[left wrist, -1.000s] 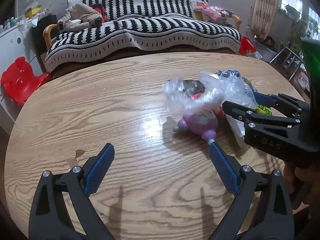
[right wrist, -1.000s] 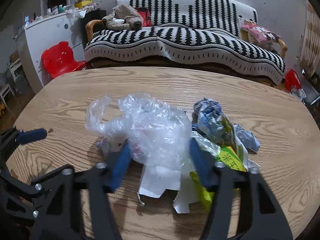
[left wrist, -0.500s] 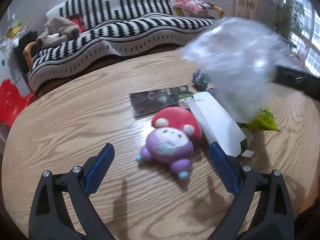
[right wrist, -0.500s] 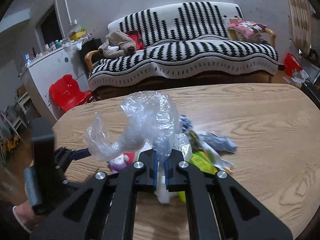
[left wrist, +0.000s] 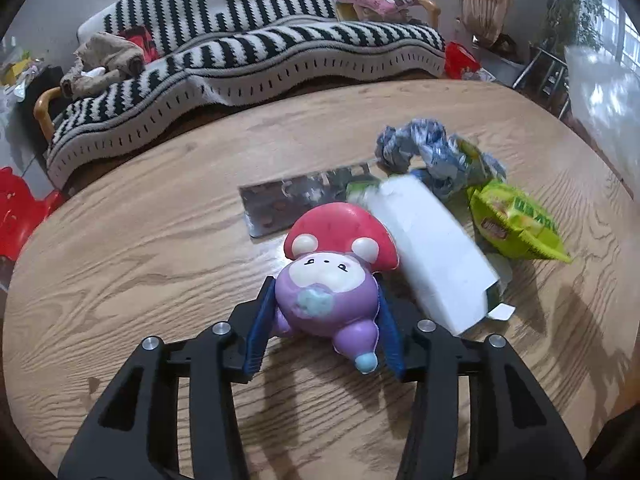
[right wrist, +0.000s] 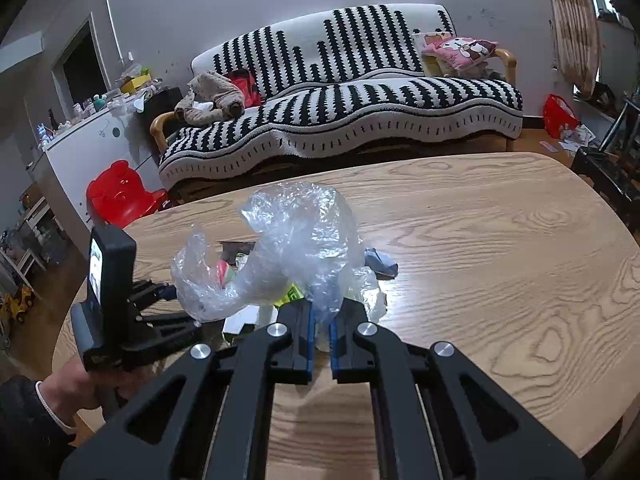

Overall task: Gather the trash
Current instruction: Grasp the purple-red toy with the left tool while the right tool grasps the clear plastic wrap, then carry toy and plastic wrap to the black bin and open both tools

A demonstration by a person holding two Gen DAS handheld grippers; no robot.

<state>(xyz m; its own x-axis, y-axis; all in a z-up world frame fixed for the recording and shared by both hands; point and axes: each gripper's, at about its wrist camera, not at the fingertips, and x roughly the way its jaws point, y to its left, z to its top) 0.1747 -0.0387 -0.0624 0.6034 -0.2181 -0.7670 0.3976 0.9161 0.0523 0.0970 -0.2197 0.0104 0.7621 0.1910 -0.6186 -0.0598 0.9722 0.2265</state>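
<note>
My left gripper (left wrist: 326, 320) is shut on a purple squishy toy with a red mushroom cap (left wrist: 332, 276), resting on the wooden table (left wrist: 140, 248). Beside the toy lie a white carton (left wrist: 436, 248), a green snack wrapper (left wrist: 516, 224), a crumpled blue-grey wrapper (left wrist: 420, 148) and a flat dark foil packet (left wrist: 296, 200). My right gripper (right wrist: 321, 332) is shut on a crumpled clear plastic bag (right wrist: 296, 248) and holds it above the trash pile. The bag shows blurred at the right edge of the left wrist view (left wrist: 600, 104).
A black-and-white striped sofa (right wrist: 340, 112) stands behind the table. A red bear-shaped chair (right wrist: 120, 192) sits at the left, near a white cabinet (right wrist: 80, 148). The left gripper's body and the hand holding it (right wrist: 108, 312) are left of the bag.
My left gripper moved forward and closed on the purple toy. My right gripper stayed shut on the plastic bag and lifted it up and to the right, off the pile.
</note>
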